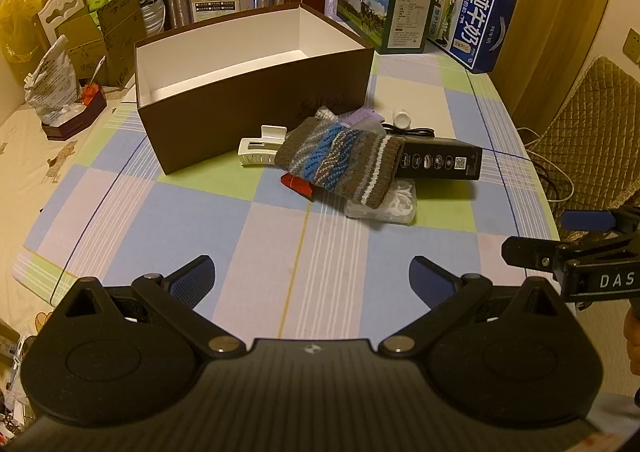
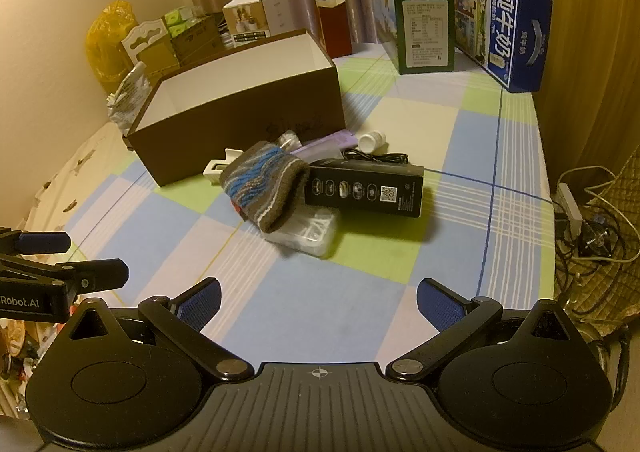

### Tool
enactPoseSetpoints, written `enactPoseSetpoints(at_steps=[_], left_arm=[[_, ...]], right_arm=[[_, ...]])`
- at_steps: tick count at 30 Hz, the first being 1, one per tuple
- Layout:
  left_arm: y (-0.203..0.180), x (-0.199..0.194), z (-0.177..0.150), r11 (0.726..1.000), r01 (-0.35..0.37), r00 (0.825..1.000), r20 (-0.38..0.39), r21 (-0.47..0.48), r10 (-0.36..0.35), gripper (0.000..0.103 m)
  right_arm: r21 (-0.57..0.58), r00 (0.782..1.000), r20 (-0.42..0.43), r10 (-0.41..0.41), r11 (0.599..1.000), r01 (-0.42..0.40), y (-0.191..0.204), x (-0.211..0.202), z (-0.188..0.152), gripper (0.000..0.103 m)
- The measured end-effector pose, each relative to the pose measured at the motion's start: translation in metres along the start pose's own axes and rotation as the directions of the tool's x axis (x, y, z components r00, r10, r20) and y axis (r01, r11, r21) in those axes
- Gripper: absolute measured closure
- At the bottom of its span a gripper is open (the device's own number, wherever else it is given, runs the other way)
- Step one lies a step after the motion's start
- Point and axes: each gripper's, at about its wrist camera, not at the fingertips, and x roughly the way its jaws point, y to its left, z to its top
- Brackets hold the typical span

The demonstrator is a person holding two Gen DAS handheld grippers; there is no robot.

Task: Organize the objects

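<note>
An open brown box (image 1: pixel 256 100) (image 2: pixel 240 120) with a white inside stands on the checked tablecloth. In front of it lies a pile: a striped knit sleeve (image 1: pixel 340 160) (image 2: pixel 266 184), a black carton (image 1: pixel 440 164) (image 2: pixel 364 192), a white hair claw (image 1: pixel 260 150) (image 2: pixel 216 170), a clear plastic case (image 1: pixel 384 206) (image 2: pixel 308 236), a white bottle (image 1: pixel 402 118) (image 2: pixel 372 140) and a black cable (image 2: pixel 376 158). My left gripper (image 1: pixel 312 280) and right gripper (image 2: pixel 318 302) both hover open over bare cloth, short of the pile, holding nothing.
Two milk cartons (image 1: pixel 384 4) (image 1: pixel 468 16) stand at the table's far right. Smaller boxes and bags (image 1: pixel 100 24) crowd the far left. A quilted chair (image 1: pixel 592 124) and tangled cables (image 2: pixel 592 236) sit off the right edge.
</note>
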Motion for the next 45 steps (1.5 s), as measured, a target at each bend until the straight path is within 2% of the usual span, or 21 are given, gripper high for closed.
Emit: enactPoseSetpoints(at_steps=[45], left_arm=[[0.004,0.009,0.003,1.0,-0.001,1.0,-0.024,-0.009,0.001,0.001]], right_arm=[[-0.014,1.0,-0.024,0.016,1.0,-0.016,-0.002,0.013,0.005,0.002]])
